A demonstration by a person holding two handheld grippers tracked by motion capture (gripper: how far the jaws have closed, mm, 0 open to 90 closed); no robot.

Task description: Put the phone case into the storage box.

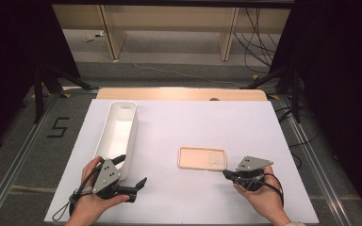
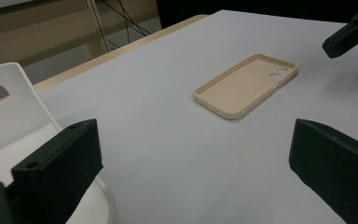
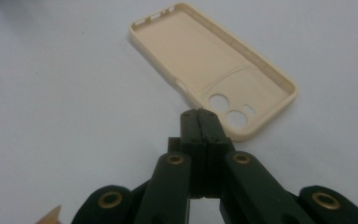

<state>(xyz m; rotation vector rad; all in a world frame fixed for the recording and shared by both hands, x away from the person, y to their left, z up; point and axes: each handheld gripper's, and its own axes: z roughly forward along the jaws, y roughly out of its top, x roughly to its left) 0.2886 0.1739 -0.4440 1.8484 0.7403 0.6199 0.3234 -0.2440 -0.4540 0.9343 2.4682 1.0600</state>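
Phone case (image 1: 202, 158) lies flat, right gripper (image 3: 199, 122) closed empty at its edge.

Even overhead light brightens the white surface (image 1: 179, 127), shadows soft and faint; far left and right surroundings fall dark; both claw views look slightly soft.

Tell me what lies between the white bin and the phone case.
Nothing: bare white table separates the white bin and phone case, clear in the high view.
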